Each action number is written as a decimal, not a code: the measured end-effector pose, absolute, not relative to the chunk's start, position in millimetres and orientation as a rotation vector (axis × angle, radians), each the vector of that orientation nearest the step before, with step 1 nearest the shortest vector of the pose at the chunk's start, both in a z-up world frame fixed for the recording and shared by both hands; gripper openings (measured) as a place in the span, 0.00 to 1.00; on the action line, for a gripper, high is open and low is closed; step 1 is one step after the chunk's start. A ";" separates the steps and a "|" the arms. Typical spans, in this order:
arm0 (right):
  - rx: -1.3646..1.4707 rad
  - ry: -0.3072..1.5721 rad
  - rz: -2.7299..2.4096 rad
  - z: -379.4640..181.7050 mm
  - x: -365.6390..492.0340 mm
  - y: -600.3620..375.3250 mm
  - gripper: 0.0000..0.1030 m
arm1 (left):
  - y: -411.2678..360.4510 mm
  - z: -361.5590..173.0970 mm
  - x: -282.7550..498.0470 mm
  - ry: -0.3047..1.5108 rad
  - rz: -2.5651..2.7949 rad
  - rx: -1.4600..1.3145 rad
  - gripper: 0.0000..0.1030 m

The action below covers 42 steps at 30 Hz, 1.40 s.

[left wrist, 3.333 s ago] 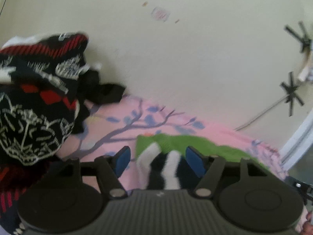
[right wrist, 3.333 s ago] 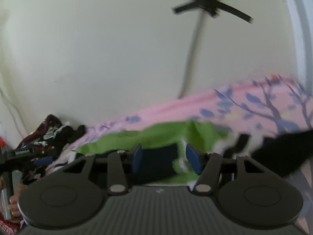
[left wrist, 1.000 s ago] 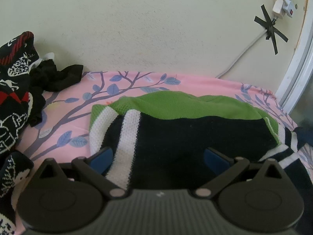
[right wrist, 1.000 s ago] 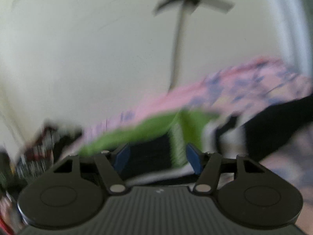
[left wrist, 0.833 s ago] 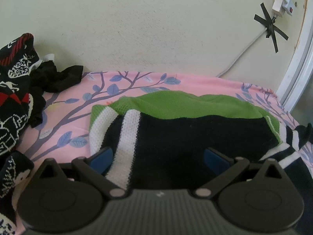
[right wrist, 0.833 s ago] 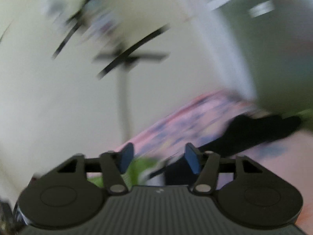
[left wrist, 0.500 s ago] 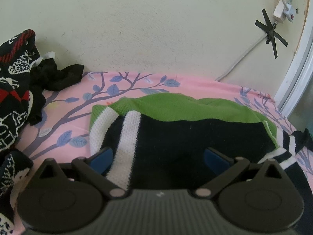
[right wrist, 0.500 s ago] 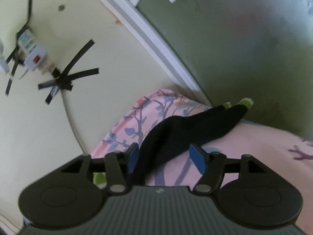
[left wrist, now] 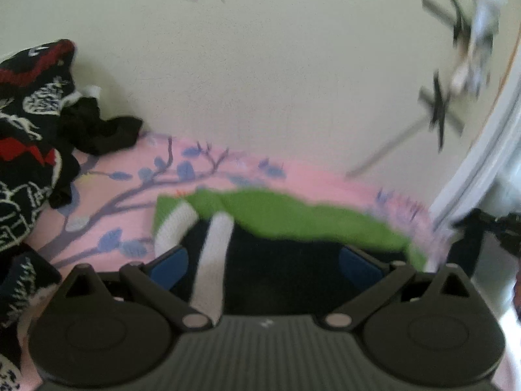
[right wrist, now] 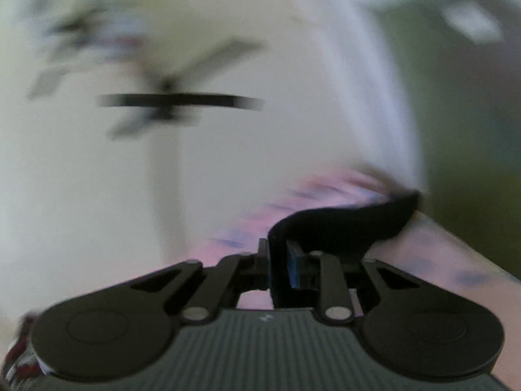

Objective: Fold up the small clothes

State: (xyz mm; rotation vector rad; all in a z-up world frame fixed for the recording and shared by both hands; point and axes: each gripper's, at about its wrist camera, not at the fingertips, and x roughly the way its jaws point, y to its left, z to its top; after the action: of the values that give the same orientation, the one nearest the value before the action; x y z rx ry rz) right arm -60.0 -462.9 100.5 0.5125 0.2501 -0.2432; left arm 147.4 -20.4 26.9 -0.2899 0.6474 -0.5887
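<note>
Your right gripper is clenched on the black sleeve; carry it across onto the sweater while your left gripper, jaws released, steadies it on the bedsheet.

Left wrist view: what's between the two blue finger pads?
The black knit garment with its white stripe, green part behind. The left gripper is open over it; left wrist view shows this.

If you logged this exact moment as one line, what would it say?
task: fold small clothes | left hand-held gripper: open over sweater | right hand-held gripper: shut on black sleeve
</note>
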 end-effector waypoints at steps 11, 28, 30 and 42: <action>0.256 0.338 0.314 119.1 -9.5 -303.4 0.42 | 18.9 33.0 152.4 0.608 -0.623 -0.471 1.00; 0.332 0.569 -0.357 17.1 -2.6 -407.9 0.00 | 19.2 16.4 167.1 0.672 -0.529 -0.453 1.00; 0.300 0.613 -0.402 12.2 -3.1 -412.9 0.00 | 23.9 16.9 169.3 0.672 -0.522 -0.474 1.00; 0.173 0.505 -0.239 46.0 -17.2 -355.4 0.75 | 14.3 33.7 157.5 0.674 -0.541 -0.311 0.62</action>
State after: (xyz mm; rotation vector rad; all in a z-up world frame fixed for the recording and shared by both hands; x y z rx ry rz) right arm -17.2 -355.4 46.0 0.1734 0.5050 -0.2392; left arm 157.5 14.3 33.7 -0.3108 0.6743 -0.5407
